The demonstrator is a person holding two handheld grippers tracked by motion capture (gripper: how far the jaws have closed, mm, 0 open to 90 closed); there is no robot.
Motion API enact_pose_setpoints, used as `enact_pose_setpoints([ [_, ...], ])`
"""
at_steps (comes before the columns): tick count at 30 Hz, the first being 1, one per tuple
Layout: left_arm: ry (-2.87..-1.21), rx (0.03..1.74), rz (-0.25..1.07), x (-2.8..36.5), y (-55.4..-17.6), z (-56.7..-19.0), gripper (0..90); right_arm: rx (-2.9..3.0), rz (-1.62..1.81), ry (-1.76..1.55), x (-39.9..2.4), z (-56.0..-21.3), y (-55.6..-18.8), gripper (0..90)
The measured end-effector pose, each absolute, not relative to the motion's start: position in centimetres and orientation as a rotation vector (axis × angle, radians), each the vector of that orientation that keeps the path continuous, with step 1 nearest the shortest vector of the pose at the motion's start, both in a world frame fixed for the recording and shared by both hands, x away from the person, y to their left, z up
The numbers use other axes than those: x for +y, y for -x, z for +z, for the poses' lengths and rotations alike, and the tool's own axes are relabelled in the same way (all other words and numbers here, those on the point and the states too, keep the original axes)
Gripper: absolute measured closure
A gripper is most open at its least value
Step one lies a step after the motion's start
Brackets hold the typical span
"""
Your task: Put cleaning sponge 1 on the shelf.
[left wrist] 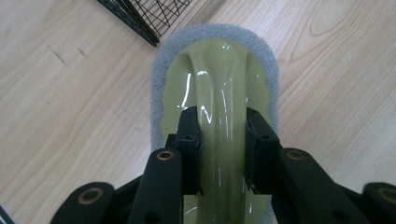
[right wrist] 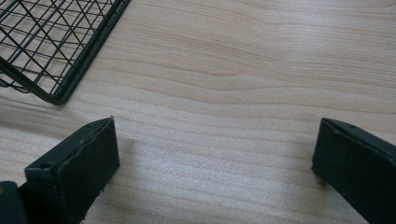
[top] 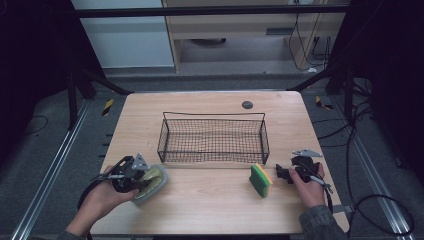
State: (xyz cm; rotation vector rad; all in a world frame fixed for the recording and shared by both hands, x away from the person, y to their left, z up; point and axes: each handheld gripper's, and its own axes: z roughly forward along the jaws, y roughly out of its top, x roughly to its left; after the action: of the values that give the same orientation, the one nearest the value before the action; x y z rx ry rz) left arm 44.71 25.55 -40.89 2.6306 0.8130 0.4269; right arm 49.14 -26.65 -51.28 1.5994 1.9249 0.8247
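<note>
On the wooden table (top: 210, 200), in front of the wire basket (top: 213, 137), the left gripper (left wrist: 223, 140) clamps the handle of a grey scrubbing pad (left wrist: 215, 39) at the near left, while the right gripper (right wrist: 215, 158) gapes empty beside a green-and-yellow sponge (top: 260, 180).

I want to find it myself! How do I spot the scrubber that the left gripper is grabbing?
Start at the black wire basket in the middle of the wooden table, then look toward its near left corner. There lies the scrubber, its yellow-green handle pinched by the left gripper. Unlike the green-and-yellow sponge, it has a fuzzy grey pad.
</note>
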Motion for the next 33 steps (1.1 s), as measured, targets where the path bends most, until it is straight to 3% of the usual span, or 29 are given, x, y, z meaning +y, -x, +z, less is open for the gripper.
enact_pose_setpoints([
  [33, -2.584, 0.622, 0.640, 24.3, -46.5, -33.9, 70.8, 1.995, 0.853, -1.530, -26.9, -51.3, -49.0, 1.0],
])
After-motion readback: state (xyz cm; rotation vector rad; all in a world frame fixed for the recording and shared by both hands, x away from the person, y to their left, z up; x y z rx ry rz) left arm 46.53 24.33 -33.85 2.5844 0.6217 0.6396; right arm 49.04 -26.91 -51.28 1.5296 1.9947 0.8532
